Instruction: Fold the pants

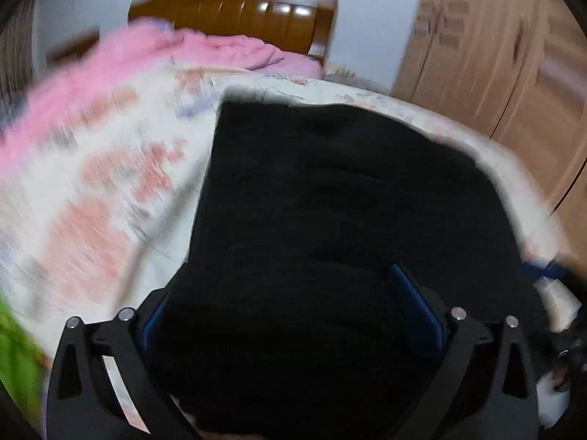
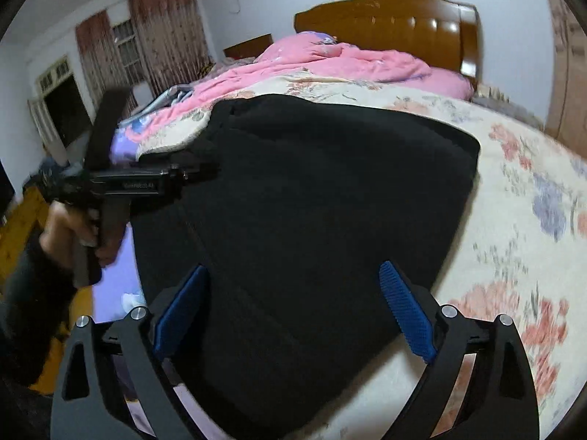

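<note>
The pants (image 2: pixel 312 220) lie as one broad, dark block on the bed, reaching from the near edge of the mattress toward the middle, with the flowered sheet (image 2: pixel 513 201) bare to their right and a pink quilt (image 2: pixel 348 62) heaped at the far end before the wooden headboard (image 2: pixel 396 25). In the right wrist view the block has a fairly straight far edge and a clear corner on its right side, and a soft ridge runs down its length, so I judge that the legs are already laid one over the other and perhaps doubled once (the black cloth hides most creases, so the number of layers cannot be told). What seems to be left is one more fold to make the packet smaller, and some smoothing of the near part, which looks less tidy.

The left gripper (image 1: pixel 290 315) hangs over the near part of the pants with its blue pads (image 1: pixel 418 311) standing far apart; the cloth is under them, not pinched. From the right wrist view the same tool is seen from the side at the left edge of the pants, held by a hand (image 2: pixel 88 234).

The right gripper (image 2: pixel 293 311) is also spread wide above the near edge of the pants, and nothing is caught between its ribbed pads.
</note>
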